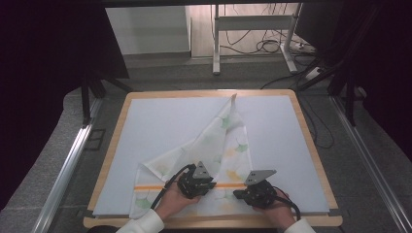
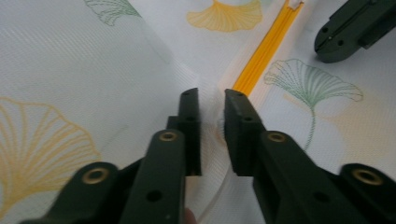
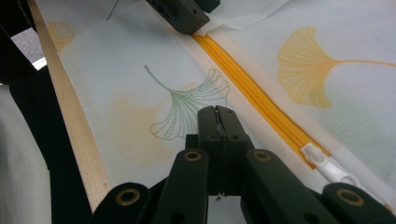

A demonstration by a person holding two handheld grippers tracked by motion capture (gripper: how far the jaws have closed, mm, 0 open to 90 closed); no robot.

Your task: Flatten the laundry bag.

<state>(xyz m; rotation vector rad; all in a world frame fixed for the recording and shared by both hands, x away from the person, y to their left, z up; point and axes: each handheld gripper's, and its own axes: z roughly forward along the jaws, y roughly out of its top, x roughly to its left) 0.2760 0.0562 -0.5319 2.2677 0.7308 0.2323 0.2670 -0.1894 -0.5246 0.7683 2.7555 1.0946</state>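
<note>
A white cloth printed with green and yellow ginkgo leaves lay on the pale mat of a wooden-edged table, one corner folded up toward the far edge. An orange zip ran across the cloth near the person's edge, and everything else sat relative to that zip.

At the zip's left half, the left gripper rested over the cloth, held by the left hand. In the left gripper view its jaws stood a narrow gap apart, with a raised fold of cloth between them just beside the zip; whether the pads pressed that fold could not be told.

Right of it, on the person's side of the zip, the right gripper lay low on the cloth in the right hand. In the right gripper view its jaws were clenched tight together, pinching a bit of cloth by a green leaf. The zip ran just beside them, with its white pull close to the right jaw.
</note>
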